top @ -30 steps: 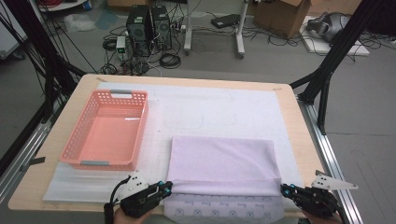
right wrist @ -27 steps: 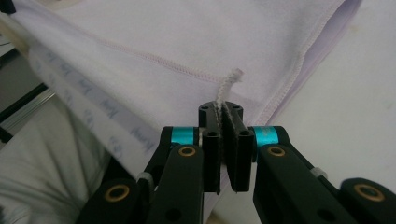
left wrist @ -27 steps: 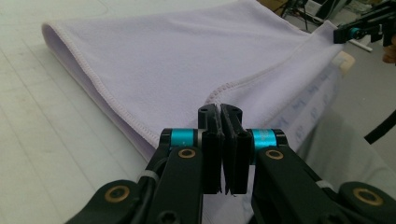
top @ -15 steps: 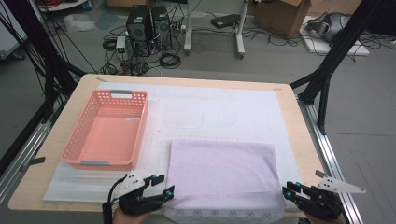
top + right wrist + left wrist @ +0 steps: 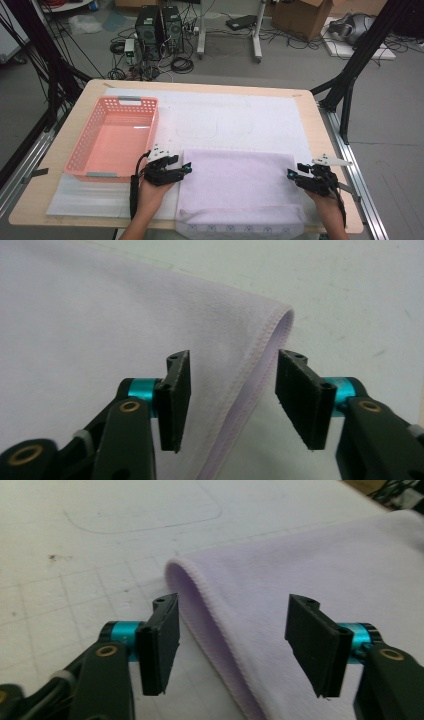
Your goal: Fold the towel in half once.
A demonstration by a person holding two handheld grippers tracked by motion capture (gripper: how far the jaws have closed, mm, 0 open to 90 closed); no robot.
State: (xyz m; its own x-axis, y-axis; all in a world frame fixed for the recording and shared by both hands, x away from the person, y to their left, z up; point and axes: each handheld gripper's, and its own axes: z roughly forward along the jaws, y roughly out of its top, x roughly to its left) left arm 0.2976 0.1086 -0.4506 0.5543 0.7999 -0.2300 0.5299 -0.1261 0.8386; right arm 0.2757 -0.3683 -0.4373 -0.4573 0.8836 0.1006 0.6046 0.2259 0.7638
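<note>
The pale lilac fleece cloth [image 5: 240, 187], folded over on itself, lay flat on the white gridded mat [image 5: 235, 117] at the near side of the wooden table [image 5: 310, 102]. A second earlier its far folded edge had sat closer to the person, with both grippers down at the table's near edge and shut; since then the fold had been carried away from the person, so the cloth covered a deeper patch of mat, and both sets of jaws had just been opening. The left gripper [image 5: 186, 166] stood at the cloth's far left corner, jaws apart, with the rounded fold [image 5: 200, 587] lying loose between them and no pad pressing on it. The right gripper [image 5: 291, 173] stood at the far right corner, jaws likewise apart, the stitched edge [image 5: 260, 365] running between them untouched. The cloth's near hem hung past the table edge and was cut off by the frame. A salmon-pink plastic basket [image 5: 82, 155] sat just left of the left hand.
</note>
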